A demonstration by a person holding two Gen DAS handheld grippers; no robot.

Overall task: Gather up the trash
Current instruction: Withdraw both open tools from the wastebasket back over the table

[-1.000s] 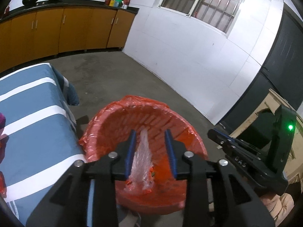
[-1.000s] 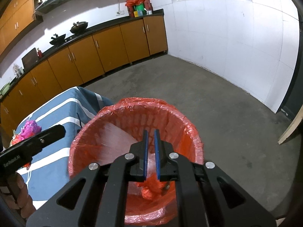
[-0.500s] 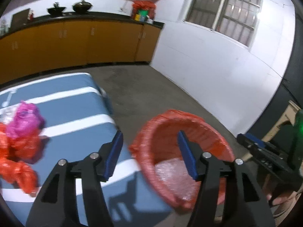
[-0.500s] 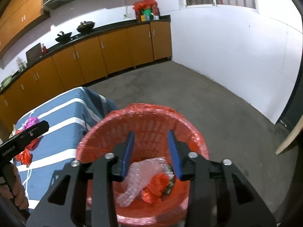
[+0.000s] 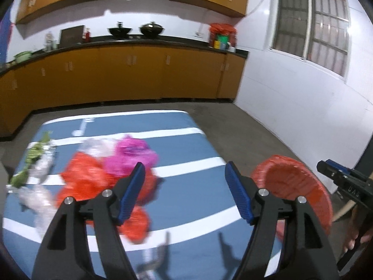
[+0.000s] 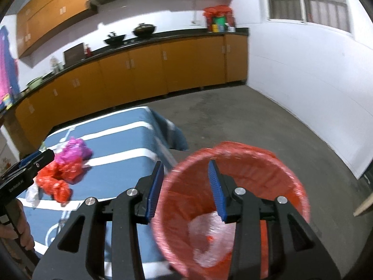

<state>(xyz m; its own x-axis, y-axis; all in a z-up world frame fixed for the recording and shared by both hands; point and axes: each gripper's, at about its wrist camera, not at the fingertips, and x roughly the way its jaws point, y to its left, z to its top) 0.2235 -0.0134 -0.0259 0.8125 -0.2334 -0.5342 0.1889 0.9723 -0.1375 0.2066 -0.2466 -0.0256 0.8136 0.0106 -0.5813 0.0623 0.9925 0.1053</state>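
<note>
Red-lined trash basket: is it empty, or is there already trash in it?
Not empty. The right wrist view shows clear crinkled plastic and a red scrap lying in the bottom of the basket, well below the rim.

Crumpled plastic bags (image 5: 93,179) lie heaped on the worktop (image 5: 186,144), toward its left side. The lined bin (image 6: 244,163) stands on the floor just beside the worktop's right edge, with bubble wrap (image 6: 209,231) inside. Kitchen cabinets (image 5: 130,79) run along the wall behind.

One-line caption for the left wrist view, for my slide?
Open left gripper over striped table, facing red and pink bags; lined bin at right.
</note>
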